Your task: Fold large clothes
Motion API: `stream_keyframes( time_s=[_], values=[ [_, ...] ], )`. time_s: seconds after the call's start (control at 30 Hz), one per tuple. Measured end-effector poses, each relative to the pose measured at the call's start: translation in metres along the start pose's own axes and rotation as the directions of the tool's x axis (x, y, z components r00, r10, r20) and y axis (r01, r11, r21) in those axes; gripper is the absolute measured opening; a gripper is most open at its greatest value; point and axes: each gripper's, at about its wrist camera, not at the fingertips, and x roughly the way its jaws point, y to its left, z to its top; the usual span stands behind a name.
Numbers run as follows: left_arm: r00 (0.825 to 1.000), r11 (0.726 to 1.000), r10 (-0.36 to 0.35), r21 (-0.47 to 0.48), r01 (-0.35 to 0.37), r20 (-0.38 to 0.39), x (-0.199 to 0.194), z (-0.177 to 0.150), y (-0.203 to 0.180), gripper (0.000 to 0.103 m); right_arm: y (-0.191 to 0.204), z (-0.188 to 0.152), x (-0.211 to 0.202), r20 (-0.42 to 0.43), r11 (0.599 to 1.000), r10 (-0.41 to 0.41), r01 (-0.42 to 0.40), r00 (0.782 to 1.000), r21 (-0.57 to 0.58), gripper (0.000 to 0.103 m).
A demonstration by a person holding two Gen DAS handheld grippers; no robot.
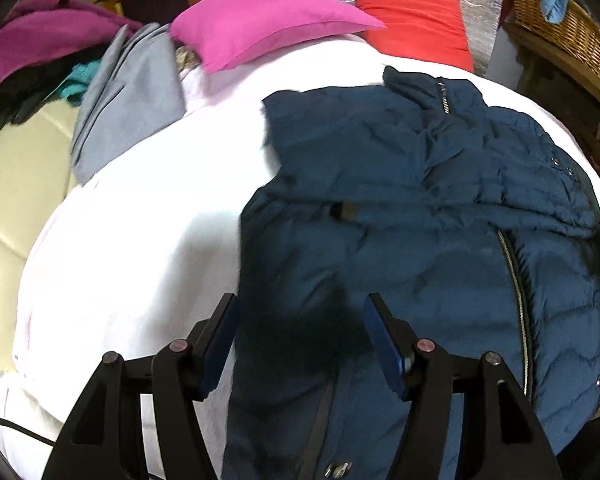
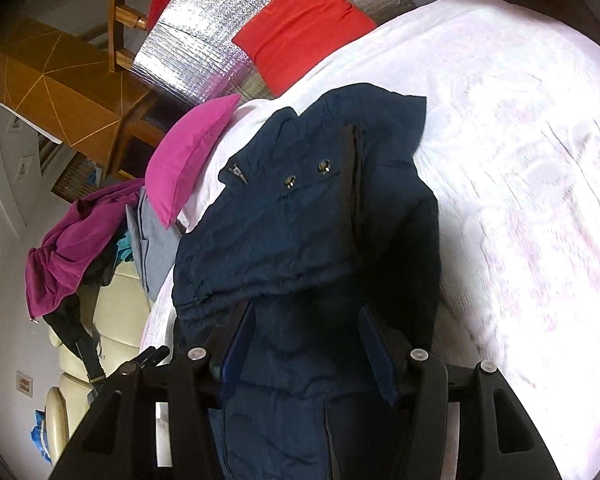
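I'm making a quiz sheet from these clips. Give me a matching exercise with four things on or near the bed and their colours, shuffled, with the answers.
Things:
1. puffer jacket
2. cushion against the foil panel
3. pillow on the bed
4. wicker basket

Colours:
A. red
B. tan
C. navy blue
D. pink

Pairs: 1-C, 2-A, 3-D, 4-B

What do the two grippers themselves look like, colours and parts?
Both match: the left gripper and right gripper have black angular fingers faced with blue pads. Round bolts sit at the pivots, reddish on the left, silvery on the right. A black cable trails by the left one.
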Motion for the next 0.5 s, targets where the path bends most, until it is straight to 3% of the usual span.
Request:
stream_keyframes(
  time_s=[0.37,0.5],
  values=[
    [0.998,0.995,0.011,-0.101,-0.017,-0.060,-0.029,-0.078,0.053,0.065,-0.014,-0.035,-0.020,-0.030,0.999,0.017,-0.016,0.999,0.032,0.059],
    [0.997,0.986,-0.041,-0.167,0.029,-0.066,-0.034,-0.096,0.071,0.065,-0.024,-0.046,-0.028,-0.040,0.998,0.022,-0.020,0.999,0.057,0.059]
  ],
)
